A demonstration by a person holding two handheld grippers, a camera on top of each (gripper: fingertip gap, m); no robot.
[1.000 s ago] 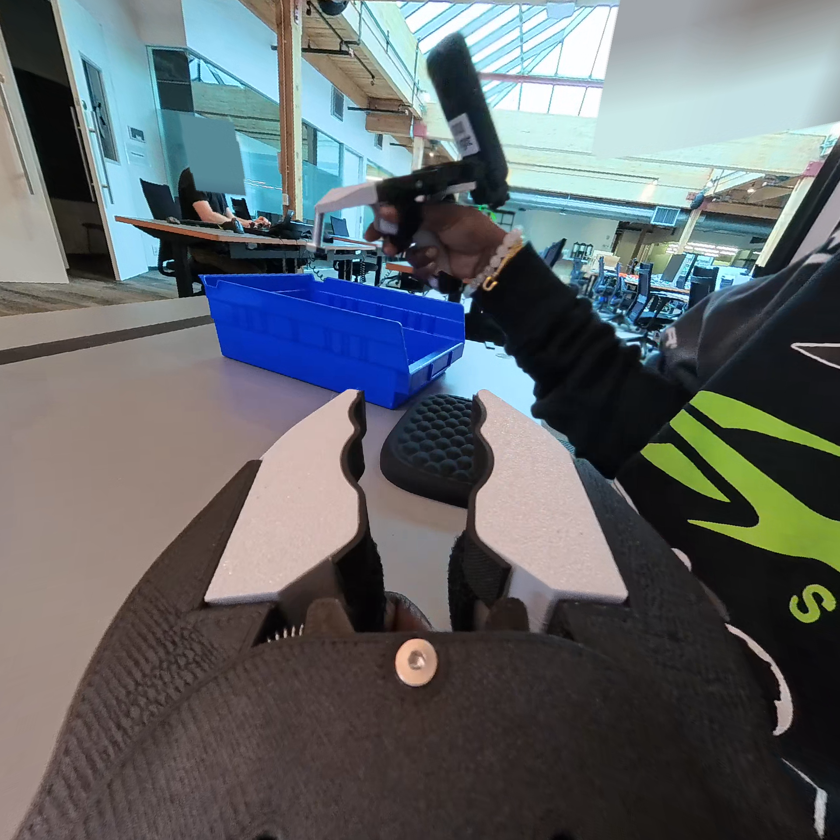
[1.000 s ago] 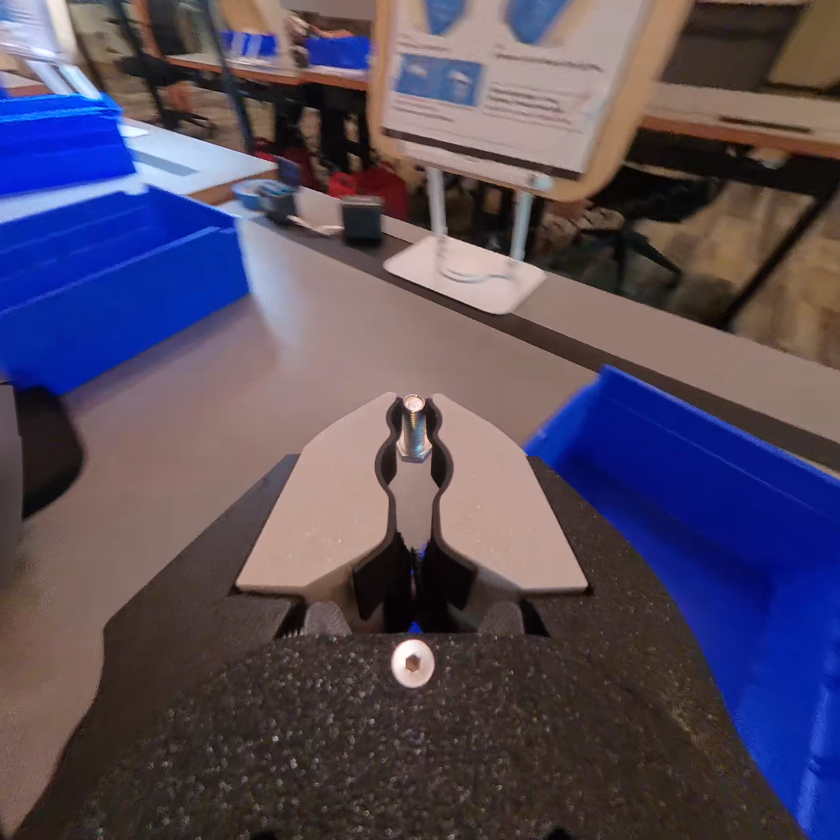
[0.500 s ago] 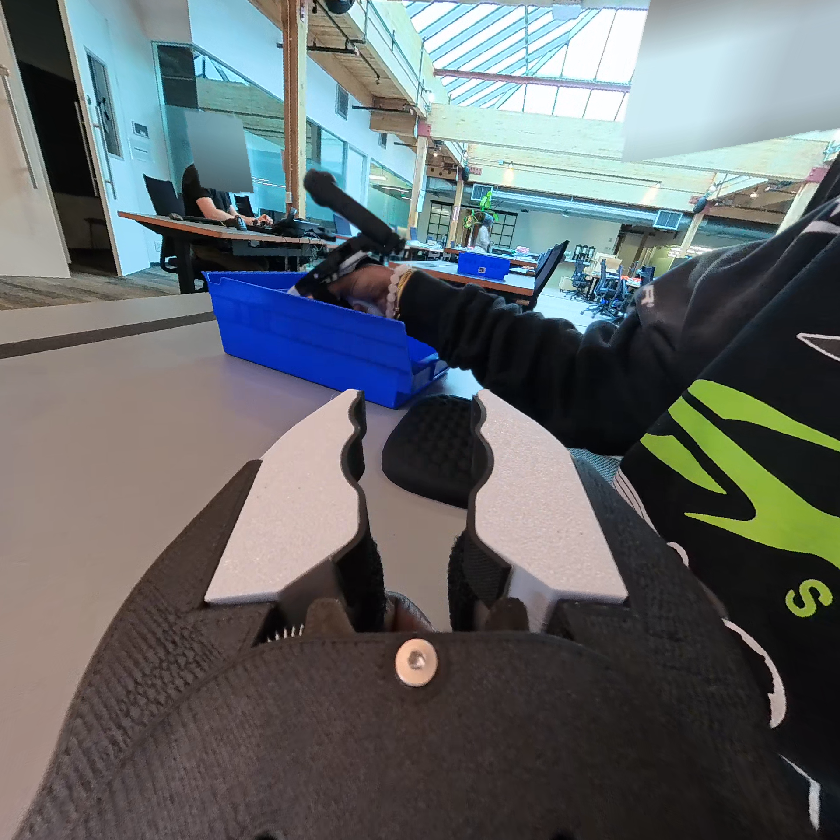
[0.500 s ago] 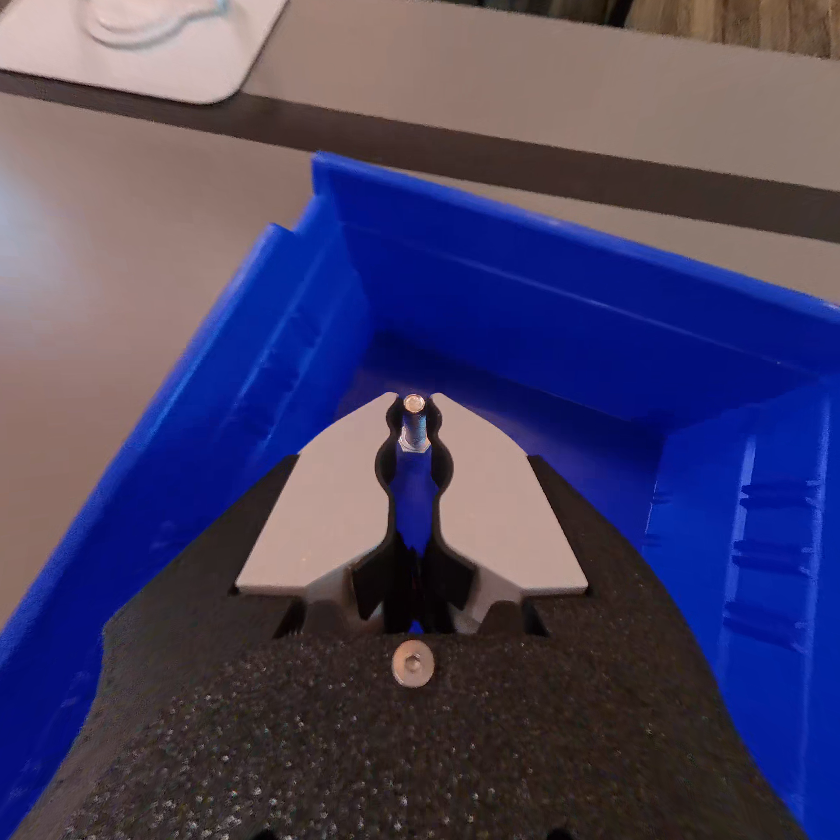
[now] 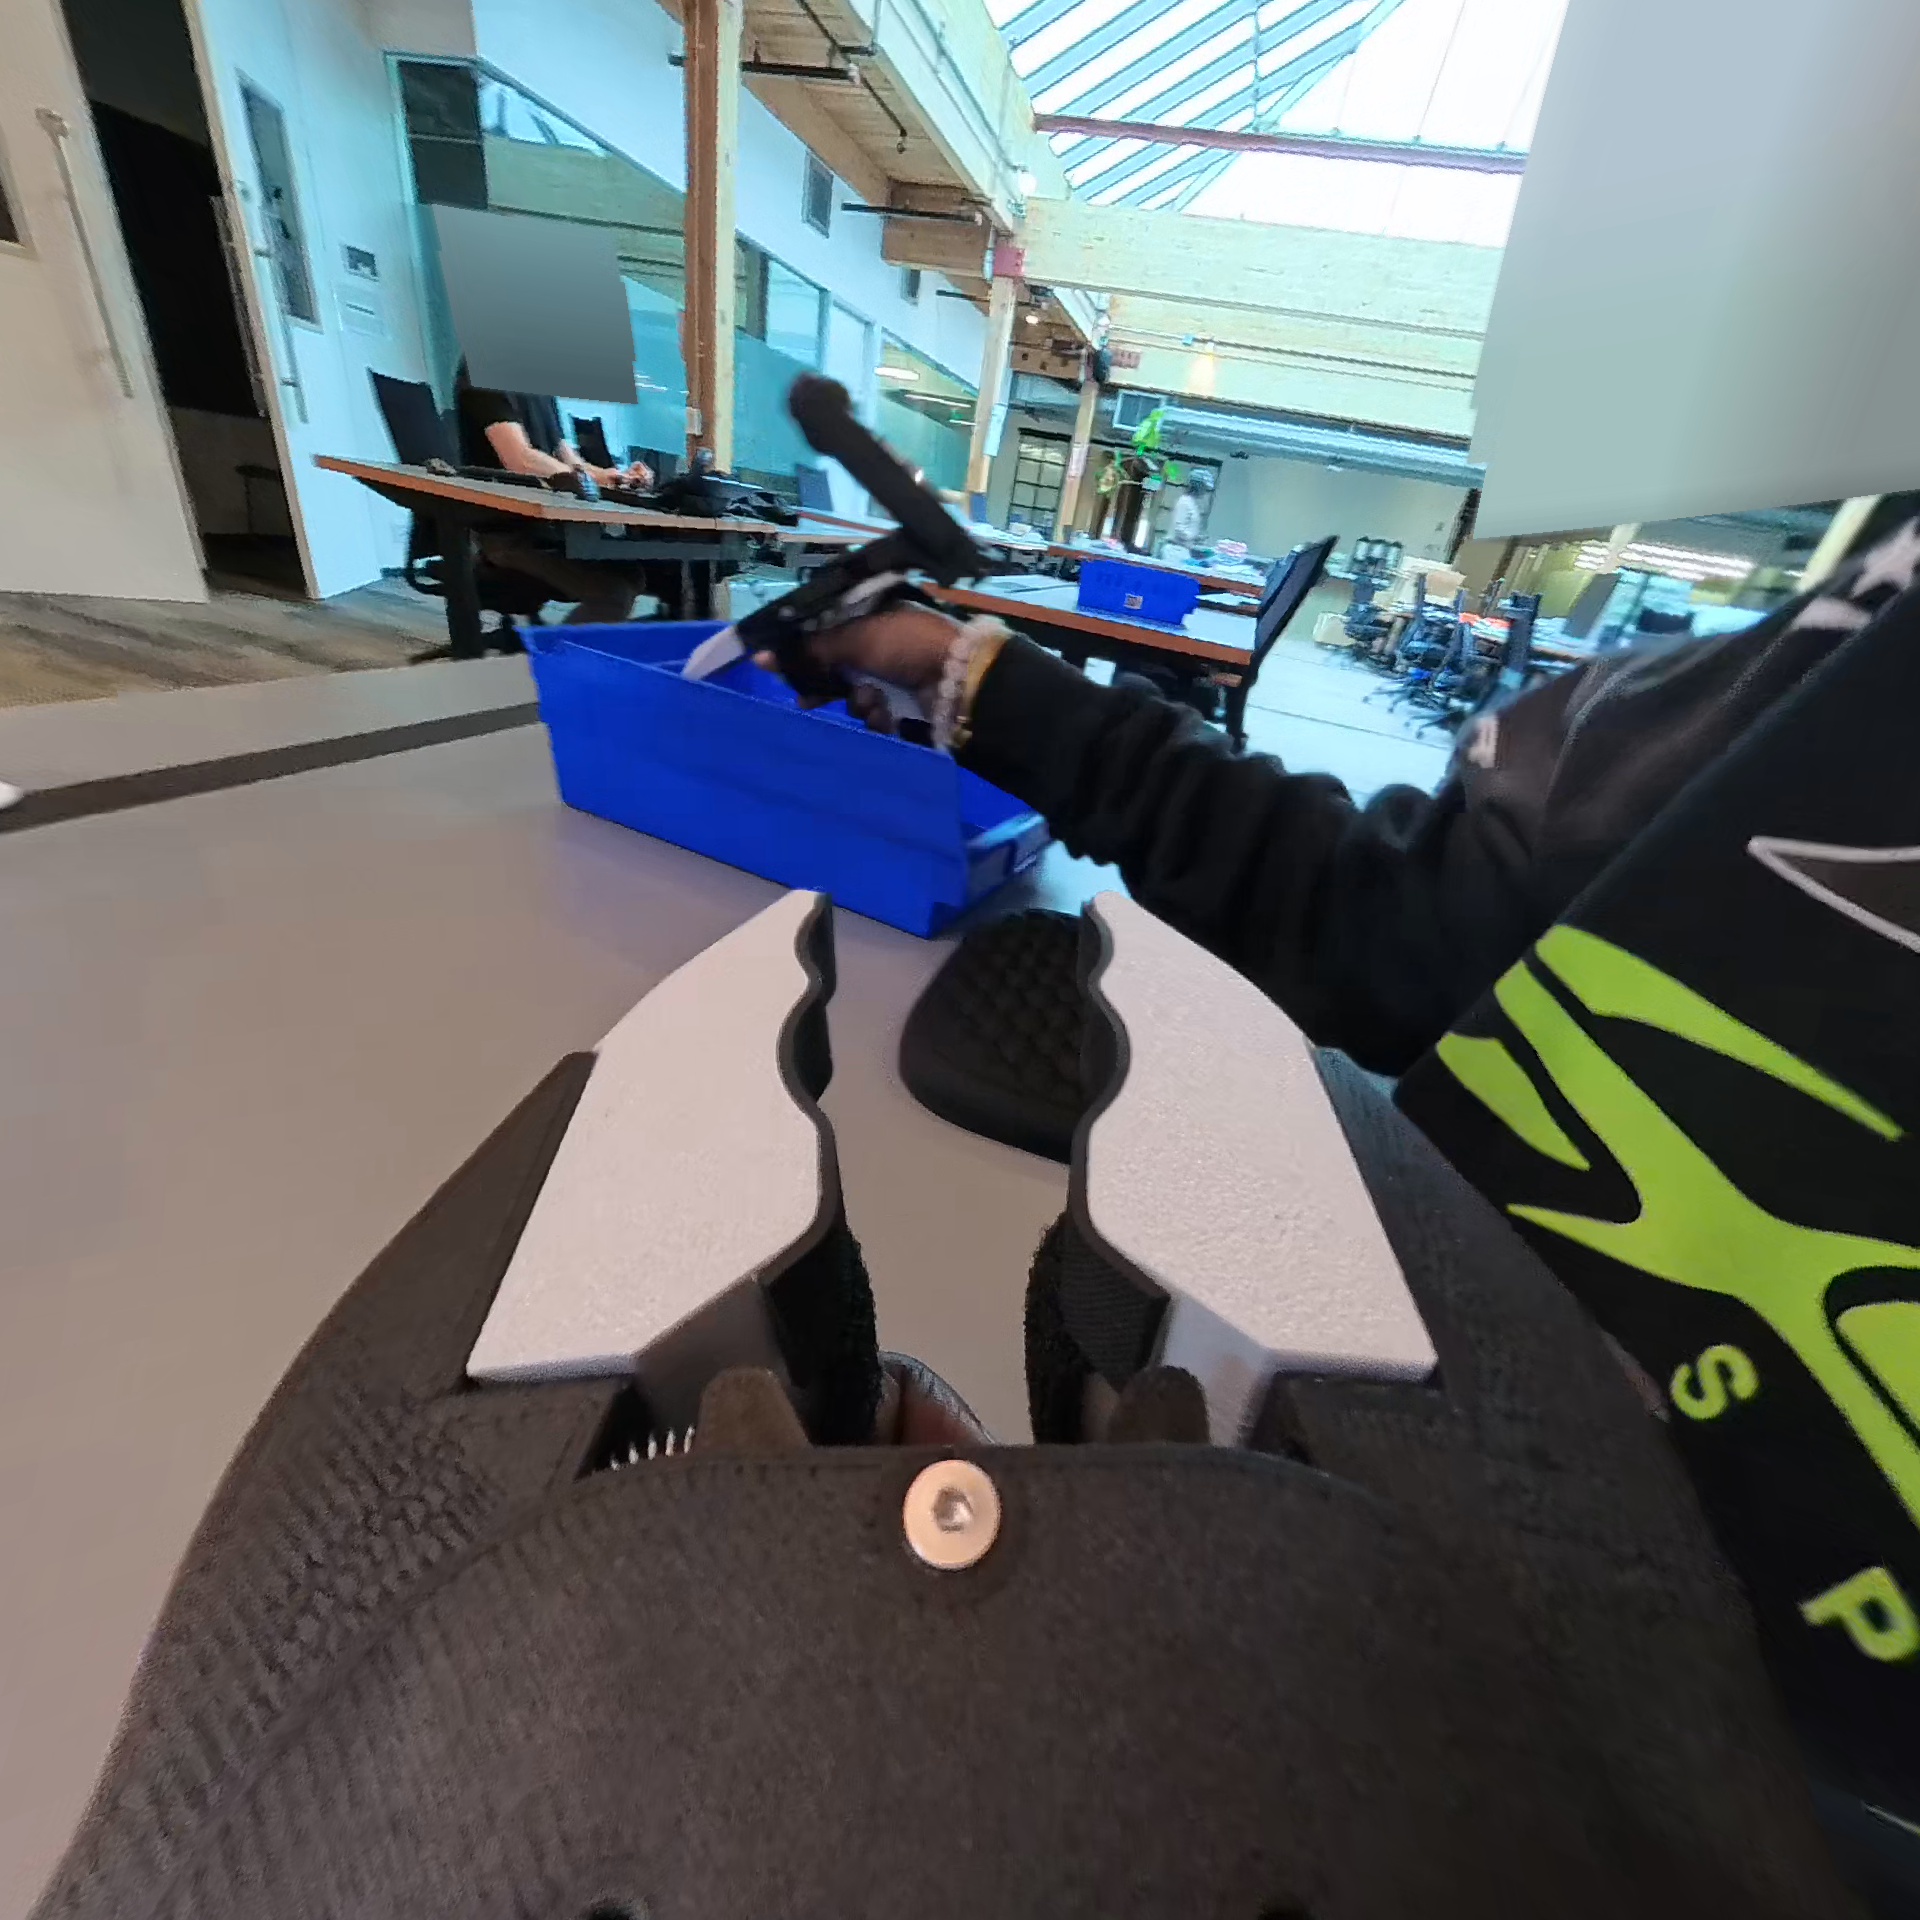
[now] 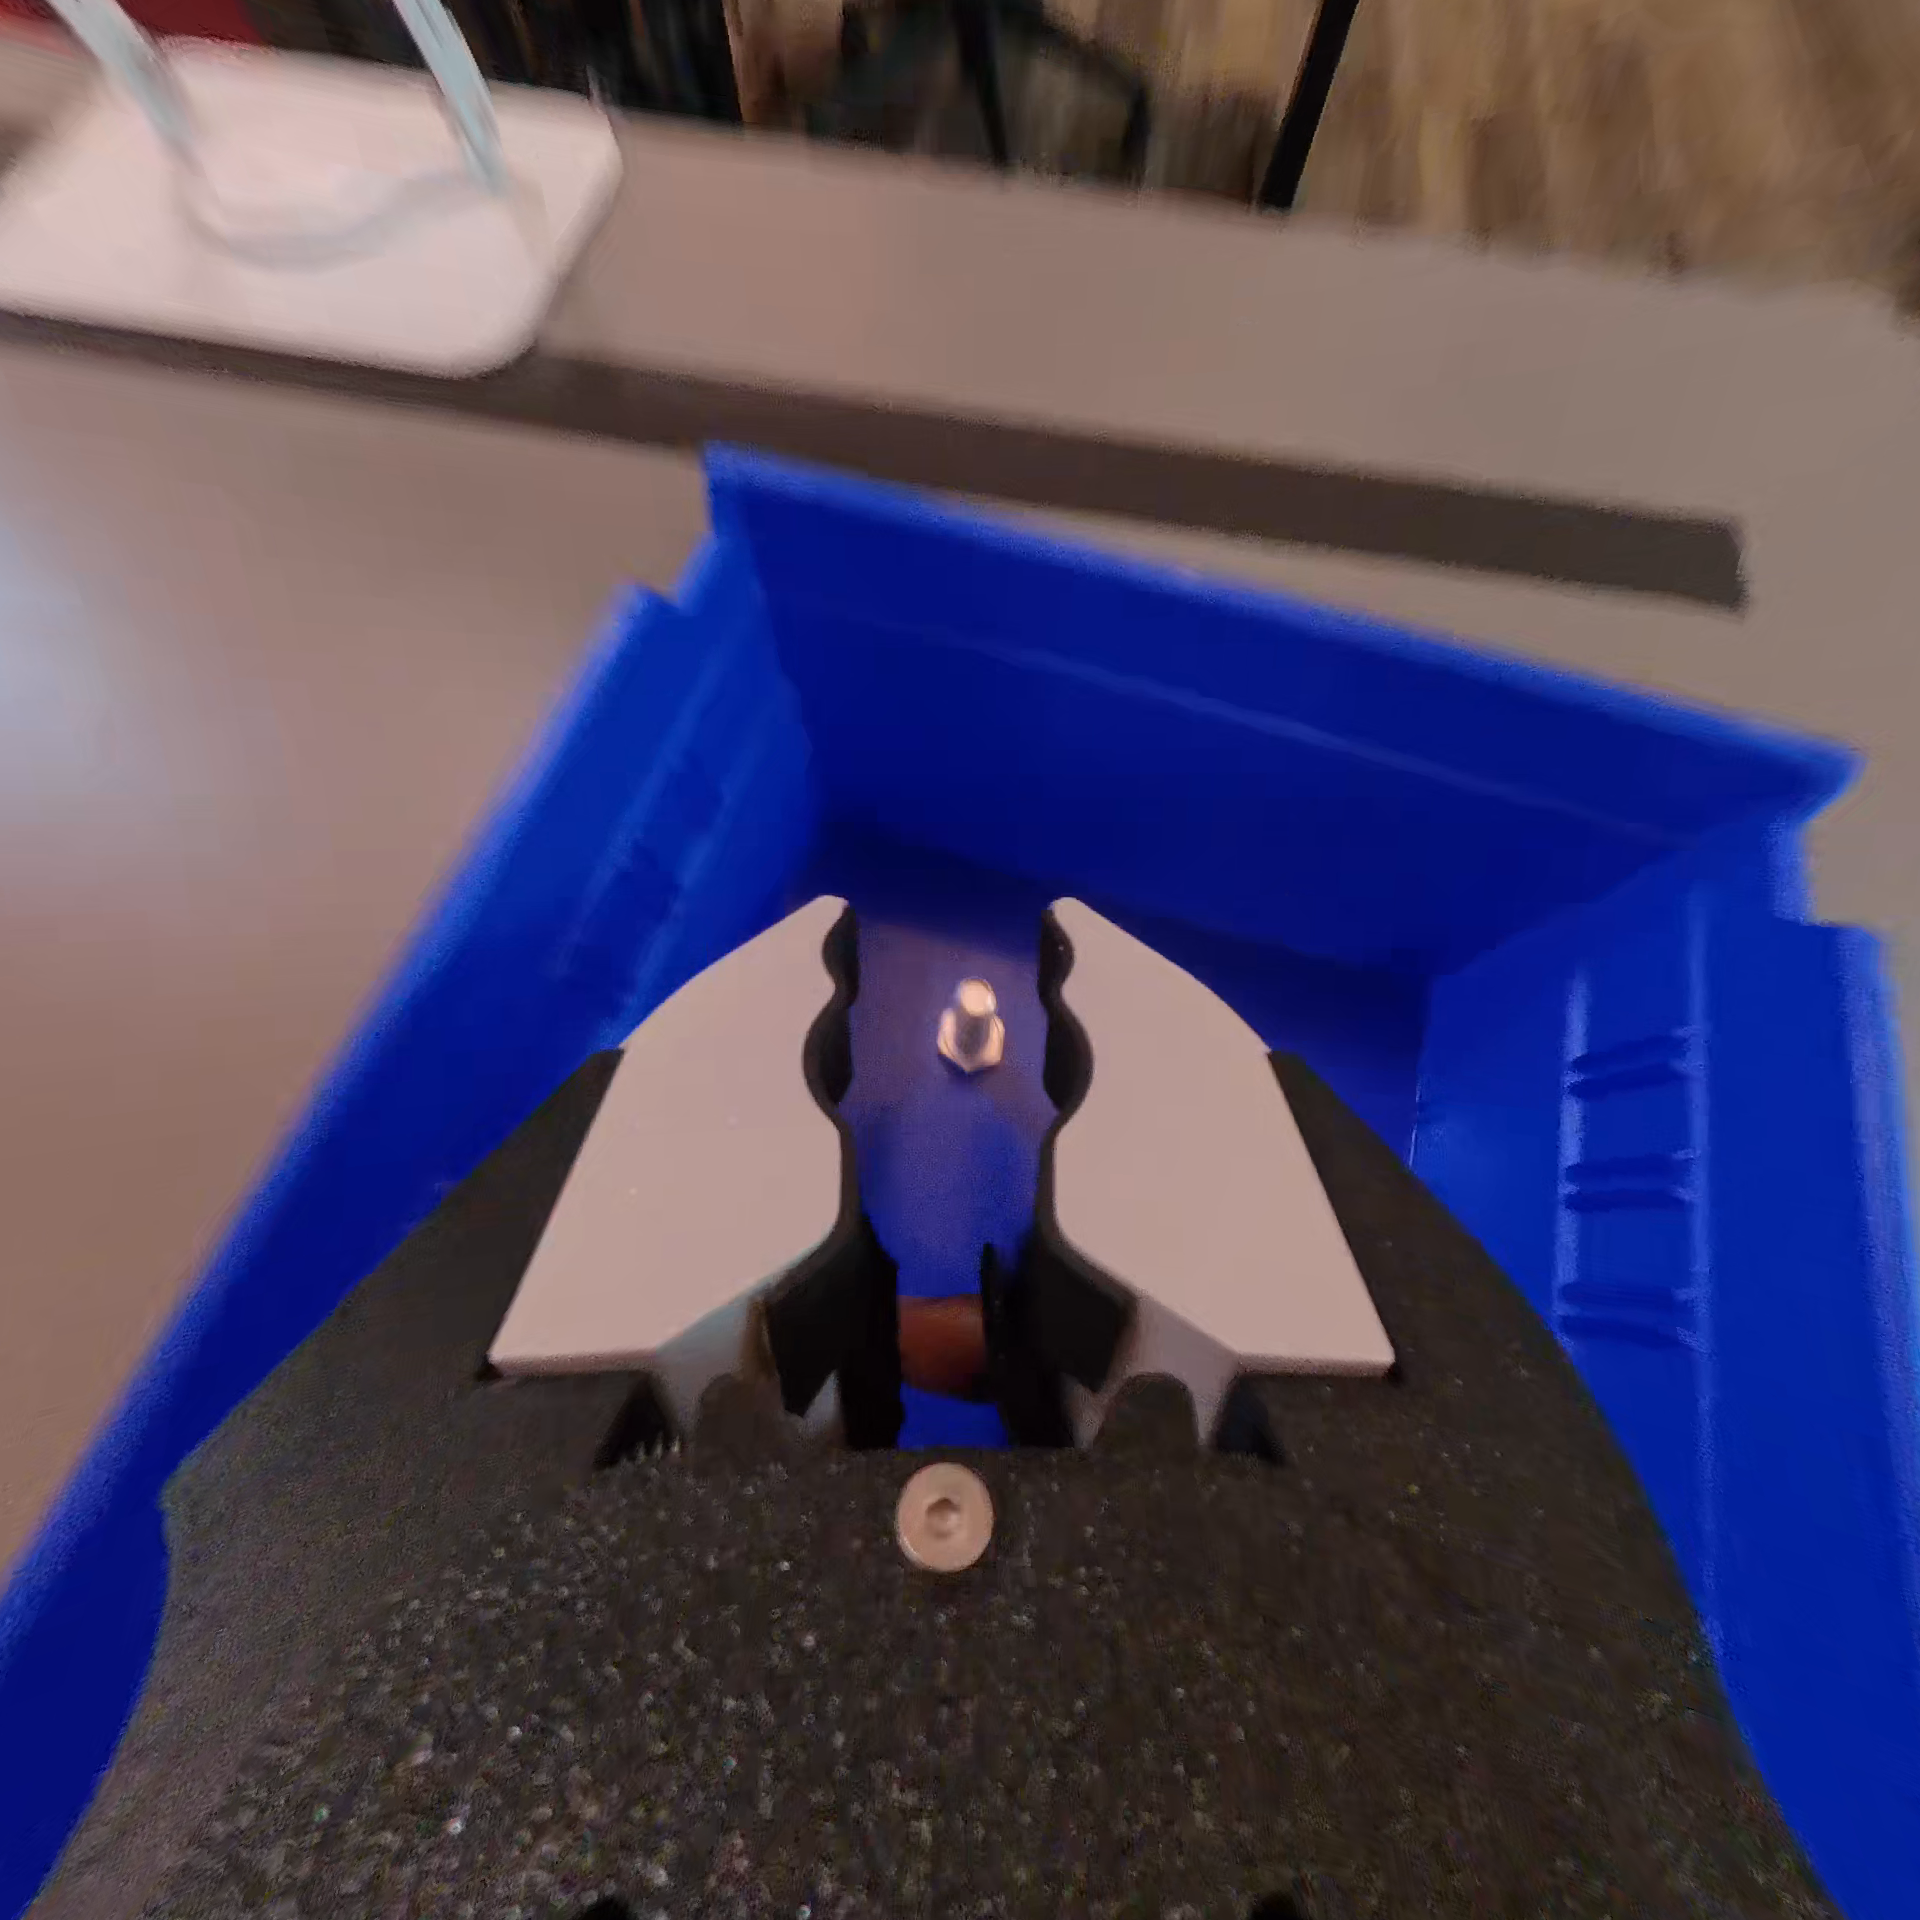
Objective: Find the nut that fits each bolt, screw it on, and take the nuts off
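Right tongs [image 6: 948,1023] stand open over the blue bin [image 6: 1195,748]; the bolt [image 6: 968,1029] sits between the fingers, touching neither, seemingly on the bin floor; lift straight up so you don't knock it. Left tongs [image 5: 956,997] open, empty, low over the counter [image 5: 312,1039].

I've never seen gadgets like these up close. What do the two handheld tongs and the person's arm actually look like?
Each tongs has two flat pale grey fingers with wavy black-lined inner edges, set in a rough black housing with one silver screw. The right tongs look the same; the left view shows its long black handle. The person wears a black sleeve, a beaded bracelet and a black top printed in lime green.
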